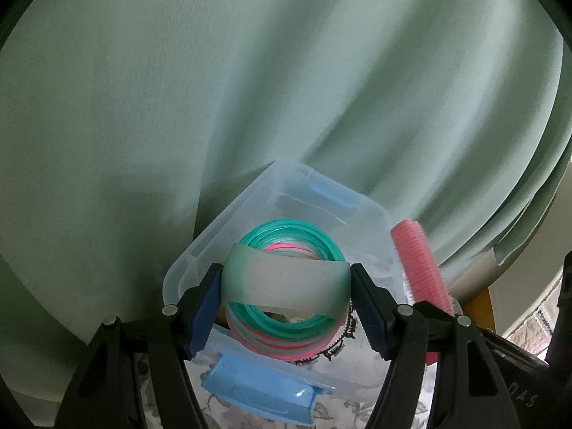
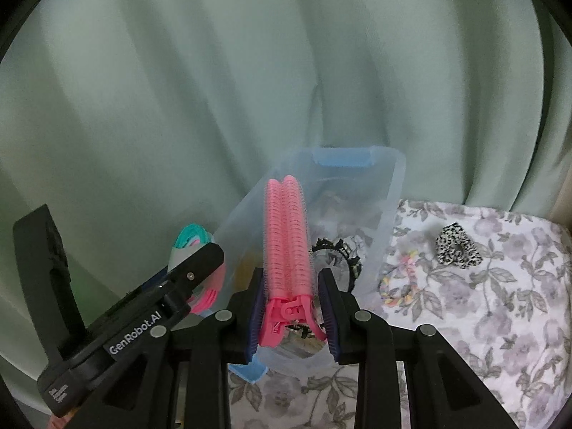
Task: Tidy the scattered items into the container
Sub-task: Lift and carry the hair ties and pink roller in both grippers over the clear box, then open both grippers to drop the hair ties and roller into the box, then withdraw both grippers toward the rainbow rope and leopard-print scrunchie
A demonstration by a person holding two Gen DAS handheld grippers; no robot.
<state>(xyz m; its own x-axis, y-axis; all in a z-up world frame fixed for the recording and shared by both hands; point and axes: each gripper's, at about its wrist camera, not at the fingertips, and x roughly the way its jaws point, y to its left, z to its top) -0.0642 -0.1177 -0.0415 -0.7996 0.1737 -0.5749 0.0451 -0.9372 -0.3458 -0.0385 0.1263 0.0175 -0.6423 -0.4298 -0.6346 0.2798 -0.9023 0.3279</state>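
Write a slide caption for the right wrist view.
Right tongs hold a pink hair clip above the clear box.

Pale green curtain [image 2: 221,82] in soft folds behind, floral cloth [image 2: 475,307] over the tabletop, dim even light, patterned floor [image 1: 536,321] at right edge.

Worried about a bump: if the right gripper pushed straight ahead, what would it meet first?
Probably the clear bin. The right gripper, shut on the pink roller clip, points into the bin's open top, so the clip's far end would likely reach the contents or far wall first; depth is unclear.
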